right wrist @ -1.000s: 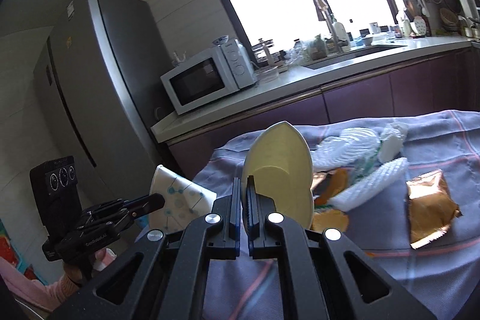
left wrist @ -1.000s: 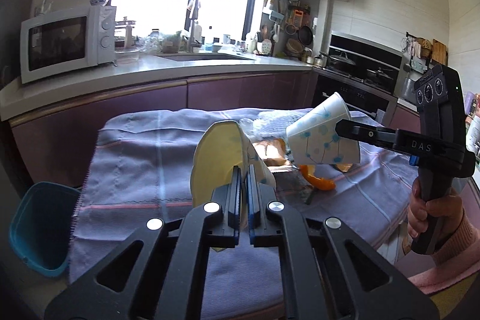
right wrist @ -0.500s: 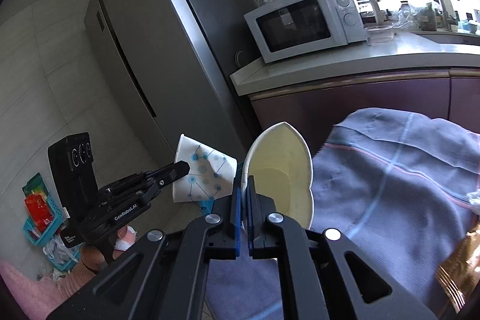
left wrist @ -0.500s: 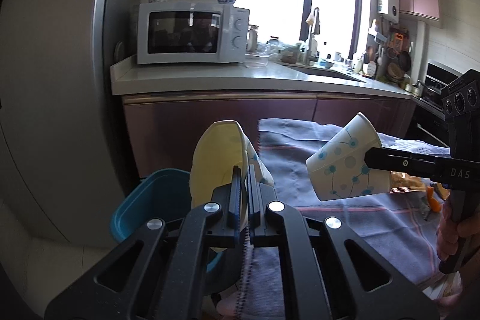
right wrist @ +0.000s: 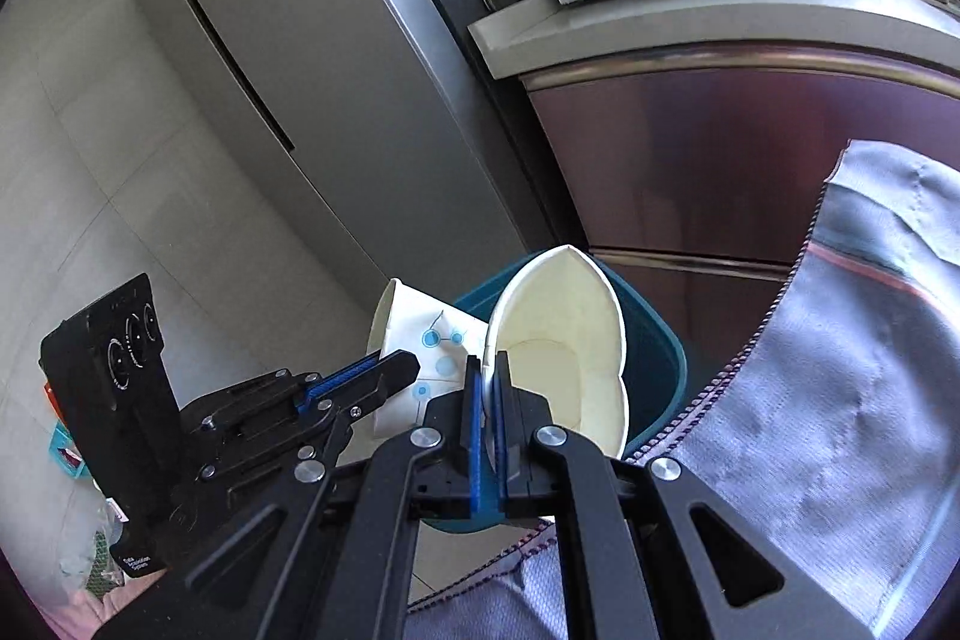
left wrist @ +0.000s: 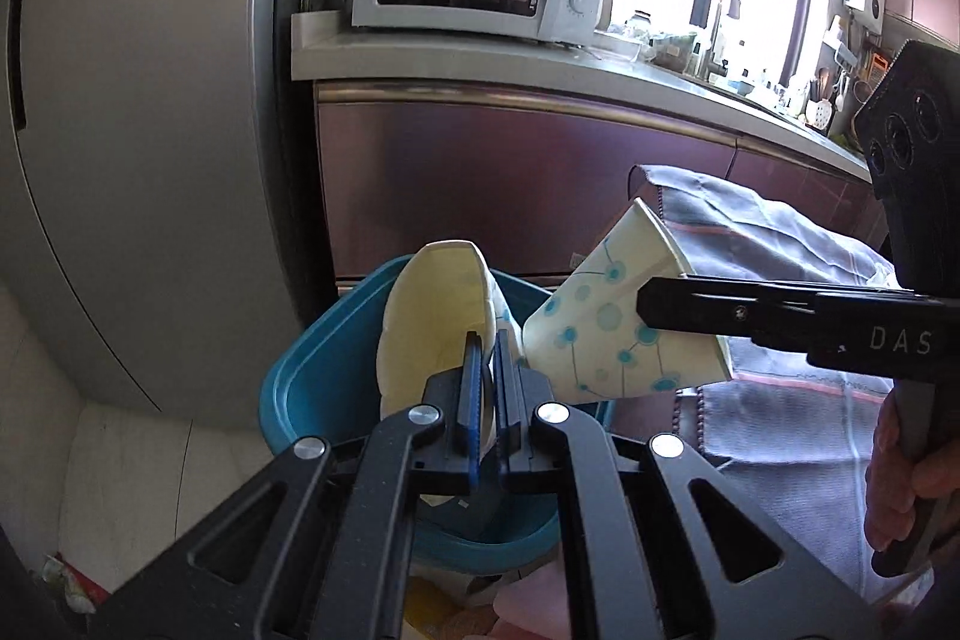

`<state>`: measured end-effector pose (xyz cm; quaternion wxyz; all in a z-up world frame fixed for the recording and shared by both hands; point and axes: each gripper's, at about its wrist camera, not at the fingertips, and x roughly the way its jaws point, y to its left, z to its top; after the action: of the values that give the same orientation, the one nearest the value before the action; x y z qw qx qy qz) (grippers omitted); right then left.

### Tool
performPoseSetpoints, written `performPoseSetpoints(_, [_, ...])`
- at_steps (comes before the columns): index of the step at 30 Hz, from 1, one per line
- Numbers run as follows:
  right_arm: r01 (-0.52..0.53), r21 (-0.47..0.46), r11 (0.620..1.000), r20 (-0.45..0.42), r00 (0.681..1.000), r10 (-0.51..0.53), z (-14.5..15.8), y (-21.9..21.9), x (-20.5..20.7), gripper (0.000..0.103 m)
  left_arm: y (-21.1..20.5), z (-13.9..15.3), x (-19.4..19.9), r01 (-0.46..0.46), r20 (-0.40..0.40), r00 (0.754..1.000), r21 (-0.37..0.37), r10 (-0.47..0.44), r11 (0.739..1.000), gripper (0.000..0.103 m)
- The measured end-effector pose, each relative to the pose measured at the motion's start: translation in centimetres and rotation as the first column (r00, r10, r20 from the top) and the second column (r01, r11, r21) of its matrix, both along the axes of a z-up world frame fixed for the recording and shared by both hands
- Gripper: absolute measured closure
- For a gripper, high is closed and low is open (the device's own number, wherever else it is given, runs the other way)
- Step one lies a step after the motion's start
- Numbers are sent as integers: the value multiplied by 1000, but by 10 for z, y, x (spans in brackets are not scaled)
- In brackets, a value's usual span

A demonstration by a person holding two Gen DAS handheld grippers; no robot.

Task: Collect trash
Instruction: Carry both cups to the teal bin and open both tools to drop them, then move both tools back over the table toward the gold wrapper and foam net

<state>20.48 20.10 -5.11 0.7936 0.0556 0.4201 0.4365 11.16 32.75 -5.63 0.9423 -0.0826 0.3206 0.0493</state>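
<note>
Disposal step in hand: both paper cups carried over teal bin [left wrist: 312, 388] on floor beside cloth-covered table [right wrist: 840, 400].

Left gripper [left wrist: 487, 370] clamped tight on rim of squashed cup [left wrist: 432, 316], its cream inside showing, cup hanging over bin mouth.

Right gripper [right wrist: 487, 400] likewise pinched shut on wall of second cup [right wrist: 558, 334], blue-dotted outside.

Next move, by my reading: open fingers over bin, let both drop; each must clear bin rim.
</note>
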Motion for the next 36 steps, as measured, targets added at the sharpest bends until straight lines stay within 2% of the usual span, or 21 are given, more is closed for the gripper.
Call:
performPoseSetpoints(11, [5, -93, 996, -130, 991, -18, -36, 25, 25, 97, 13, -46, 31, -3, -109, 994, -47, -2, 999, 98])
performPoseSetpoints(19, [35, -99, 994, -113, 993, -46, -37, 23, 28, 90, -1, -53, 36, 3, -115, 993, -42, -7, 999, 96])
performPoseSetpoints(22, [46, -89, 995, -95, 994, -54, -33, 13, 23, 89, -12, -43, 28, 8, -76, 997, -28, -10, 1000, 91])
performPoseSetpoints(25, [57, -67, 996, -66, 996, -62, -25, -3, 13, 82, -24, -30, 10, 27, -28, 999, -30, -28, 999, 87])
performPoseSetpoints(29, [66, -34, 997, 8, 998, -66, -3, -37, -12, 73, -47, -5, -6, 83, 53, 995, -20, -82, 996, 74])
performPoseSetpoints(33, [94, -13, 996, 99, 991, -92, 22, -80, -40, 64, -80, 19, -23, 177, 123, 977, -8, -174, 984, 65])
performPoseSetpoints(36, [155, -2, 988, 166, 974, -152, 37, -118, -61, 56, -111, 32, -31, 261, 159, 953, 0, -258, 965, 56])
